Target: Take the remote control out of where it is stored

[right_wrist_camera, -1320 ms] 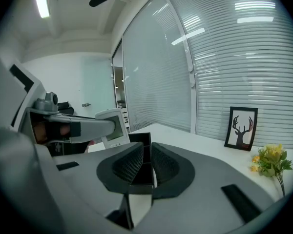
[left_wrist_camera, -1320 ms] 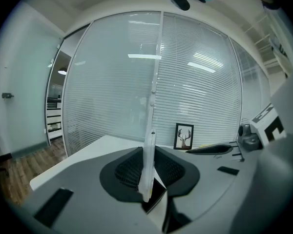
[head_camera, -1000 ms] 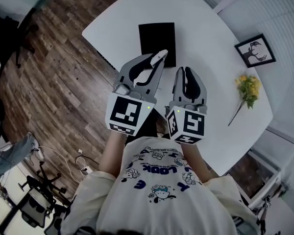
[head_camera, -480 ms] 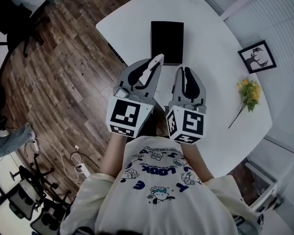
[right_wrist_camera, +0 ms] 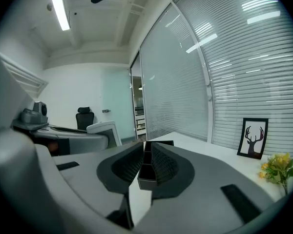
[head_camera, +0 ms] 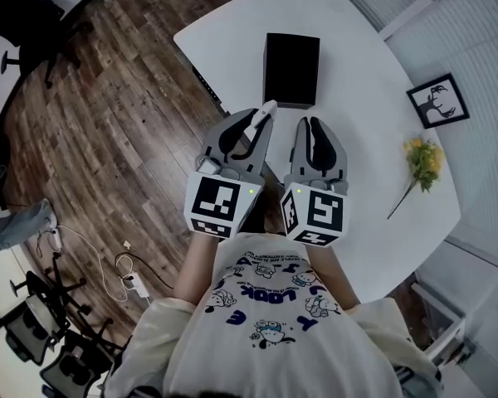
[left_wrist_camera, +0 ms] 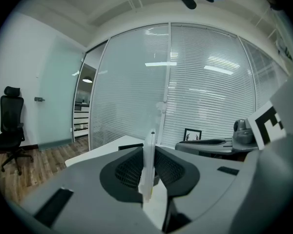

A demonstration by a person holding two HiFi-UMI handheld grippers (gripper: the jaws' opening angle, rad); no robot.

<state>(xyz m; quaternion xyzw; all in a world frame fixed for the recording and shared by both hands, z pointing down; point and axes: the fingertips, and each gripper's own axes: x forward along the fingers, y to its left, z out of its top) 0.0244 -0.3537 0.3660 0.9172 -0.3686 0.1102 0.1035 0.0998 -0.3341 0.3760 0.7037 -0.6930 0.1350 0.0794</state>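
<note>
A slim white remote control (head_camera: pixel 268 106) sticks forward out of my left gripper (head_camera: pixel 262 123), whose jaws are shut on it; in the left gripper view the remote (left_wrist_camera: pixel 149 165) stands edge-on between the pads. Just beyond its tip, a black box (head_camera: pixel 292 69) lies flat on the white table (head_camera: pixel 373 98). My right gripper (head_camera: pixel 310 124) hangs beside the left one, short of the box's near edge. Its jaws stand a narrow slit apart with nothing between them, and the box (right_wrist_camera: pixel 145 172) shows through the slit.
A framed deer picture (head_camera: pixel 436 101) leans at the table's right edge, with a sprig of yellow flowers (head_camera: pixel 422 154) lying near it. Wood floor (head_camera: pixel 108 139) lies to the left of the table, with office chairs there. Glass walls with blinds (left_wrist_camera: pixel 205 82) stand beyond the table.
The remote's tip overlapped the box's near edge a second ago; now it sits short of the box's near left corner. Both grippers shifted together, jaws unchanged.
</note>
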